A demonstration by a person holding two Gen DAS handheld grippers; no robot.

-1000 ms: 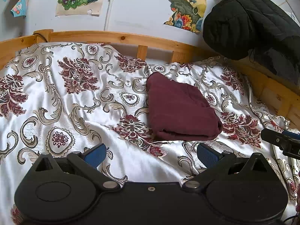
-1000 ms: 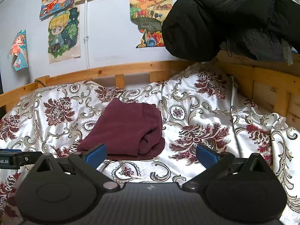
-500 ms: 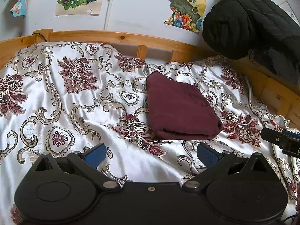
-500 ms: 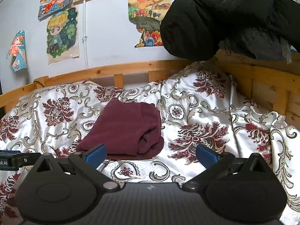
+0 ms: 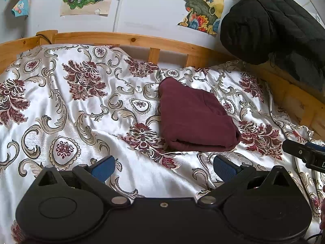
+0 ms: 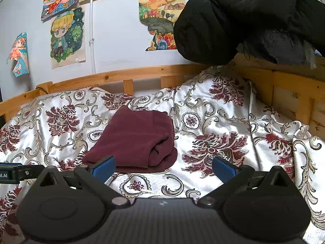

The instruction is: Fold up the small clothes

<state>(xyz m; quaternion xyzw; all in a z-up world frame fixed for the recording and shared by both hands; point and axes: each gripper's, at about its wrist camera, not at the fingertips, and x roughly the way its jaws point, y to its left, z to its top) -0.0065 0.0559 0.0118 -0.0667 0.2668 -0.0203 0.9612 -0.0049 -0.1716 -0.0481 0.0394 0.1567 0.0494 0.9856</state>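
Left wrist view: bed (image 5: 61,105) with wooden rail, covered by white floral bedspread (image 5: 85,122). Black padded jacket (image 5: 270,22) hangs over far right corner. Folded maroon garment (image 5: 193,118) lies mid-bed on bedspread, touching neither tool. Left hand-held gripper (image 5: 162,167) released, blue pads spread wide, empty. Right hand-held gripper (image 6: 163,167) likewise released, empty, just short of garment's near edge.
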